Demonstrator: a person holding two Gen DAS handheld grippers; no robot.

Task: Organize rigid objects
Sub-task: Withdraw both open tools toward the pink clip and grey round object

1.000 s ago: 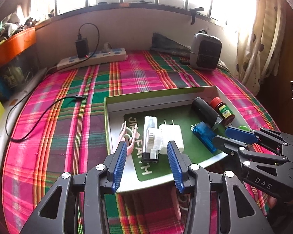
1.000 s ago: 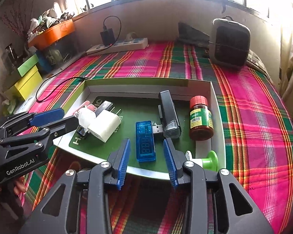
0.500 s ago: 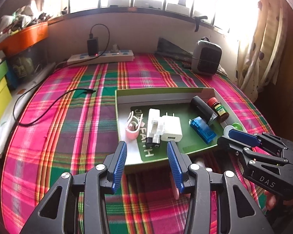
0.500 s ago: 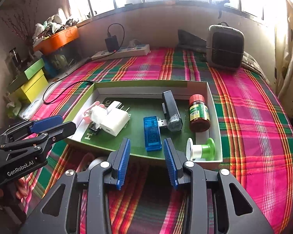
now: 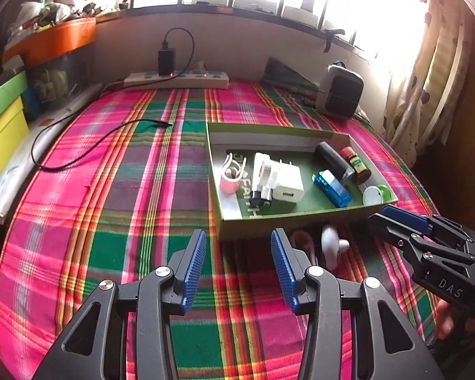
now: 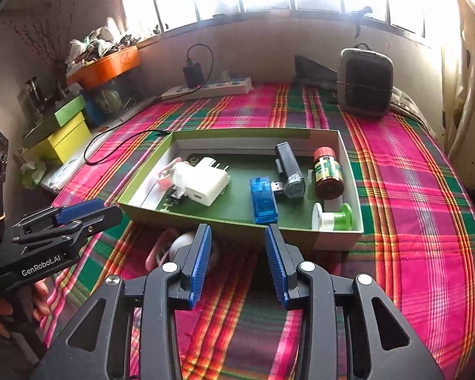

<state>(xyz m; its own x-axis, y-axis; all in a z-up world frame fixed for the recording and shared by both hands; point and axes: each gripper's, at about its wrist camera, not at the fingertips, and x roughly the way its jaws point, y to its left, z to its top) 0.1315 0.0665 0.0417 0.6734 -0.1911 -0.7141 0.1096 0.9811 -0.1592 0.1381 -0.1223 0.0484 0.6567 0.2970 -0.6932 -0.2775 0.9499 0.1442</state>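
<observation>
Both my ribbed blue-padded tongs empty, left gripper [image 5: 236, 264] and right gripper [image 6: 237, 261] jaws apart above plaid woven cloth [image 5: 117, 190], shallow green cardboard tray [image 6: 148, 171] ahead holding glossy white cube charger [image 6: 207, 185], translucent blue USB stick [image 6: 262, 199], red-capped brown bottle [image 6: 327, 172].

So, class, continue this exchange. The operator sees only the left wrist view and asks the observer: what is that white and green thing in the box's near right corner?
Observer: In the right wrist view it is a spool lying on its side in the box, with one white flange, one green flange and pale thread between them.
Operator: Does the blue stick have a connector?
Observer: Yes, the blue USB stick has a bare metal plug at its far end, beside the black case.
Operator: Any marking on my left gripper?
Observer: The left gripper reads GenRobot.AI along its side.
</observation>
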